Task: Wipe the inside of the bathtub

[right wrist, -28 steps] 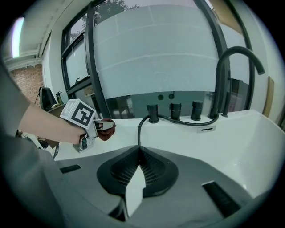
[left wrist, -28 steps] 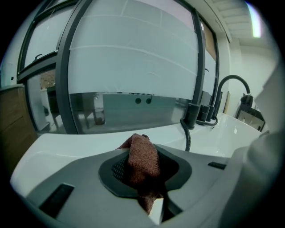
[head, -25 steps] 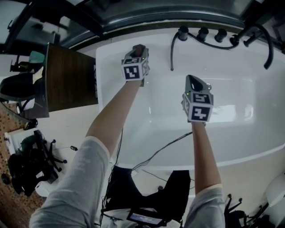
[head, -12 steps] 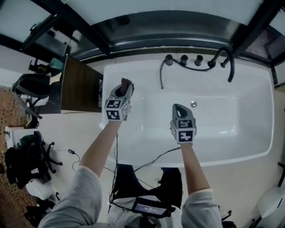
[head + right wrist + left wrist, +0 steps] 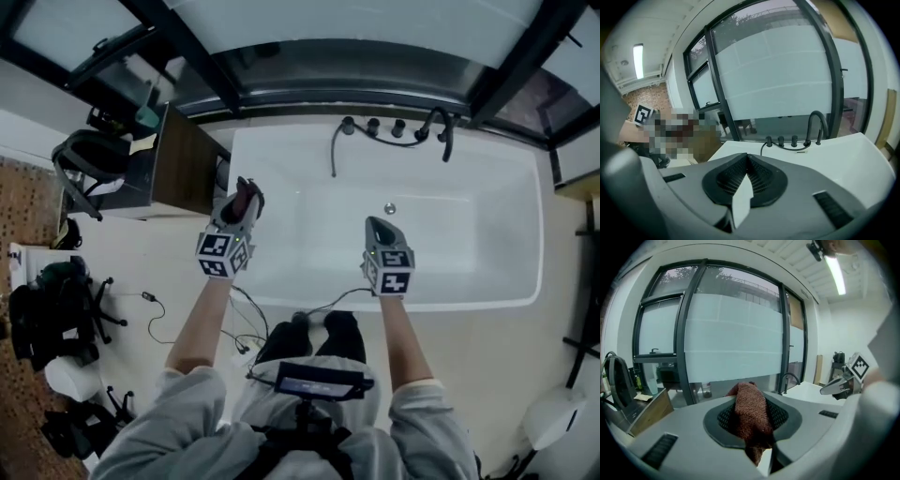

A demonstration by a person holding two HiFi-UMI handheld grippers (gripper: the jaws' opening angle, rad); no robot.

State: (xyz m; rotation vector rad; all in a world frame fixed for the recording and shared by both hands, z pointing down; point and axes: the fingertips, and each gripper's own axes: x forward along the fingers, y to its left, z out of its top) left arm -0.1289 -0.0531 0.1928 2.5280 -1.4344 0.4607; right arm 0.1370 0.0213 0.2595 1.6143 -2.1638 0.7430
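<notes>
The left gripper (image 5: 242, 208) is clamped on a reddish-brown cloth (image 5: 750, 416), which bunches between the jaws and pokes out past their tips. The right gripper (image 5: 380, 230) has its jaws pressed together on nothing.

The cloth looks knitted, soft and light. It should fold under pressure and drag rather than slide, so a pinch near one end, as here, probably leaves enough loose fabric to wipe with.

The cloth hangs at 9 o'clock of the tub (image 5: 469, 234), over its end rim and off the surface. The right gripper sits by the near rim at about 7 o'clock.

A second ago both grippers reached well over the basin. Now they are drawn back toward the person.
</notes>
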